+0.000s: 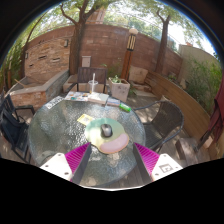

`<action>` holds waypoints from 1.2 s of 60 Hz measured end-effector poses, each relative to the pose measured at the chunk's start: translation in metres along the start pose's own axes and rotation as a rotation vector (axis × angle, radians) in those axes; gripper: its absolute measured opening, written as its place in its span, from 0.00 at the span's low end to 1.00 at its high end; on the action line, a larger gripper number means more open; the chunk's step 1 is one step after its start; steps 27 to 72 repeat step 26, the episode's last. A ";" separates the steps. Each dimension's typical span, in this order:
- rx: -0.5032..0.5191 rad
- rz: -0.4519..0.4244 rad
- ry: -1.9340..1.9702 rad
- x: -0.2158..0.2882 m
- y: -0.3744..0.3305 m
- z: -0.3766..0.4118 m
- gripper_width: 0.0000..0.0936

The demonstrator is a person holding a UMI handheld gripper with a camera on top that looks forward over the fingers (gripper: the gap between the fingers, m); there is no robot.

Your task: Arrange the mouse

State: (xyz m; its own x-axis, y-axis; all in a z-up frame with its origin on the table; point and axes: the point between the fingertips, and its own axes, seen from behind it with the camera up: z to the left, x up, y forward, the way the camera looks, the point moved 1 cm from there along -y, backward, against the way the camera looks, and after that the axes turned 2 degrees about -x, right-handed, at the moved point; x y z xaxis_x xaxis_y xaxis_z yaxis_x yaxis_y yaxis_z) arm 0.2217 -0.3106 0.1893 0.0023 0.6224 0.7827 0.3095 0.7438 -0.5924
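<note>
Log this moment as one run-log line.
tool: open | mouse: on pad, ahead of fingers, not gripped | surface: round glass table

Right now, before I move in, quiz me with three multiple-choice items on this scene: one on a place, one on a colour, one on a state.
1. Where is the mouse?
A. on the round glass table, ahead of the fingers
B. on a chair
C. on the ground

2. What colour are the finger pads?
A. green
B. magenta
C. yellow

3. What is the state of the hand-held gripper?
A. shut on the mouse
B. open, holding nothing
C. shut on a cup

Key: 1 A, the mouse lies on a pale mat on the table, beyond the fingertips. 2 B, both inner faces show magenta. 3 B, the fingers stand wide apart with nothing between them.
</note>
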 end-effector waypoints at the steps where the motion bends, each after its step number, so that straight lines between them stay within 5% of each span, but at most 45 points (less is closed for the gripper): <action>1: 0.001 0.000 0.000 -0.001 -0.005 0.000 0.94; 19: -0.018 -0.029 -0.039 -0.010 -0.054 -0.001 0.94; 72: -0.008 -0.038 -0.041 -0.009 -0.054 0.003 0.94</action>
